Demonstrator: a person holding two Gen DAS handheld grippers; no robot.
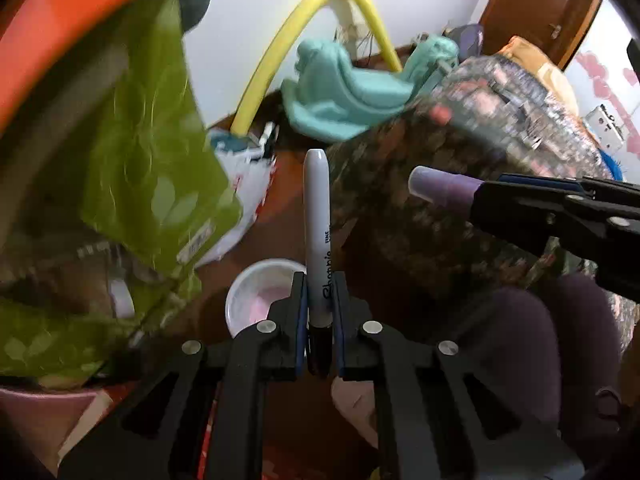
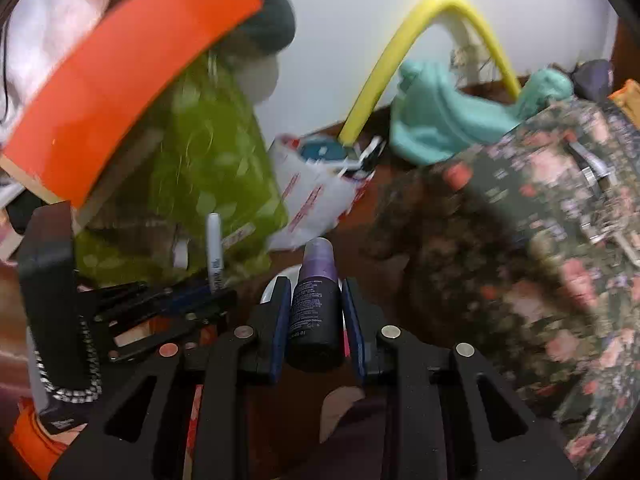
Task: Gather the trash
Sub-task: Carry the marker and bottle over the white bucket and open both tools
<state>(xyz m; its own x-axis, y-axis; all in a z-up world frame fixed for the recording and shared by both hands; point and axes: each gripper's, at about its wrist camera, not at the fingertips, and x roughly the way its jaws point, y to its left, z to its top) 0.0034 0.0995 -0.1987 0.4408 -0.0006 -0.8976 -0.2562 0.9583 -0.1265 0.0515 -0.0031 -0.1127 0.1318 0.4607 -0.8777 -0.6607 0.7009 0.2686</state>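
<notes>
At the far left an orange band (image 2: 132, 72) curves over a crumpled green bag (image 1: 156, 160), which hangs low beside a white cup (image 1: 260, 292). Just right of the bag, the left hand-held gripper (image 1: 319, 300) is closed narrowly on a grey marker (image 1: 317, 232), which stands upright between the blue pads with its capped tip pointing away from the camera. Behind it lie a white wrapper with red print (image 2: 316, 196), a yellow hose (image 1: 304, 40) arching against the white wall, and a teal cloth (image 1: 340, 92). Further right, the right hand-held gripper (image 2: 316, 316) clamps a dark purple spray bottle (image 2: 316, 300) around its body, cap forward, close to the marker but apart from it. A floral fabric (image 2: 540, 240) fills the right side, blurred.
</notes>
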